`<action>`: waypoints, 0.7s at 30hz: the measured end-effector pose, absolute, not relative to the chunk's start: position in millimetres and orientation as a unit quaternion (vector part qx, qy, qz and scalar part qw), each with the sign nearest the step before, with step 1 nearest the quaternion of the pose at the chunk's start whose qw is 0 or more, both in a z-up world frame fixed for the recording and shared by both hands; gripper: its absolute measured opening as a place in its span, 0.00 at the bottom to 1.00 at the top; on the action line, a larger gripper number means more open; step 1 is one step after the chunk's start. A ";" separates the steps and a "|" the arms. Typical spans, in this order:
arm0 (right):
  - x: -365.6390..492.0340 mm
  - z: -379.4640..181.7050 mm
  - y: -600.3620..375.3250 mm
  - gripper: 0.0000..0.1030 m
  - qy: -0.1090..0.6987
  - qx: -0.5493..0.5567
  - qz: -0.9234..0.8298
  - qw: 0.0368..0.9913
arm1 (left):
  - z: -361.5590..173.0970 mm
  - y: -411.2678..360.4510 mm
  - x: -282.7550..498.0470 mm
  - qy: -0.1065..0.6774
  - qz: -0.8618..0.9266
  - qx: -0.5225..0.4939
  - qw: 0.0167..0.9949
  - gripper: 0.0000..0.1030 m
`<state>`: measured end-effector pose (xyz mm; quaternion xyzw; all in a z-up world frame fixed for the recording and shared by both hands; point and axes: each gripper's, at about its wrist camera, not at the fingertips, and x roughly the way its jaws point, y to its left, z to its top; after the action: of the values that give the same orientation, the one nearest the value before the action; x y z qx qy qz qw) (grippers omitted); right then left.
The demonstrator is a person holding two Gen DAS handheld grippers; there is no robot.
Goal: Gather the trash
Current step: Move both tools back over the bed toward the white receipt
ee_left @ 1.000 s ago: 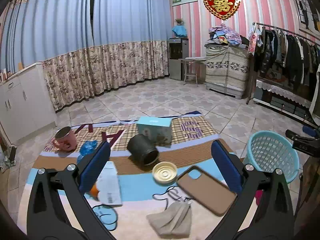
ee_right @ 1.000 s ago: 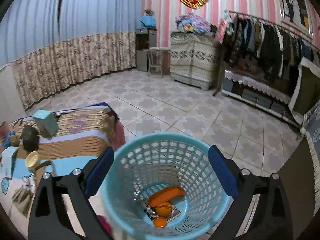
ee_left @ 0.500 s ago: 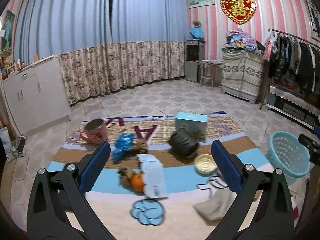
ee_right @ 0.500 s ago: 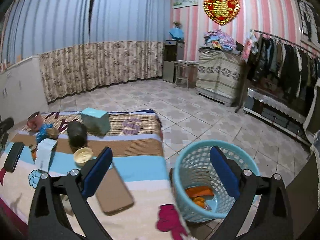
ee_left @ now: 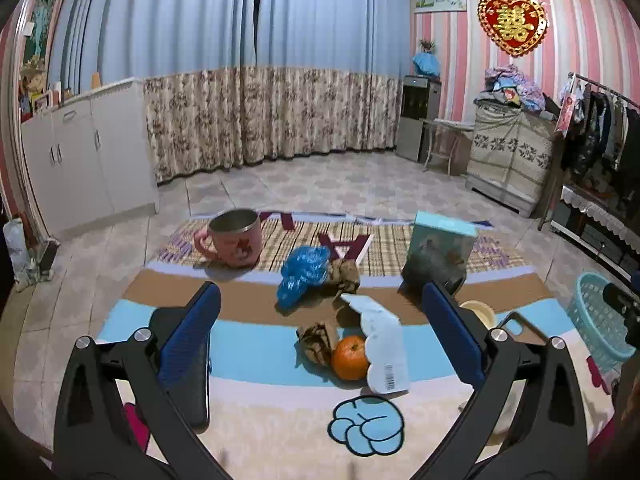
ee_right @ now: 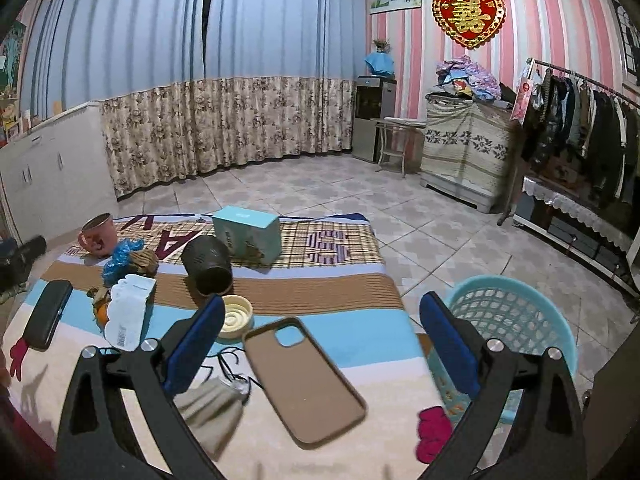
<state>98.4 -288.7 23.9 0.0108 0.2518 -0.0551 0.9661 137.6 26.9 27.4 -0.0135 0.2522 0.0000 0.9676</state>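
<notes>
Both grippers, left gripper [ee_left: 320, 340] and right gripper [ee_right: 320, 344], gape empty above the blanket [ee_left: 256, 344]. Only the right view shows the phone case [ee_right: 306, 380], lengthwise toward the basket [ee_right: 516, 320]; orange [ee_left: 350, 356] lies beside crumpled paper [ee_left: 316, 342].

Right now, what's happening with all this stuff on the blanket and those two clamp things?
A person is clearing trash off a striped blanket with a handheld clamp in each hand. Both the left gripper and the right gripper are open and hold nothing. The left one faces an orange, brown crumpled paper and a blue plastic wad. The teal basket for trash stands on the floor beside the blanket.
</notes>
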 end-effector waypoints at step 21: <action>146.9 -30.1 -269.4 0.93 0.285 -0.020 -0.062 0.956 | -23.2 36.4 176.2 0.305 0.006 -0.033 0.952 0.95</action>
<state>146.9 -269.4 -30.1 -0.0199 0.2853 -0.0620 0.9562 176.2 36.4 -23.2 -0.0328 0.3051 0.0056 0.9517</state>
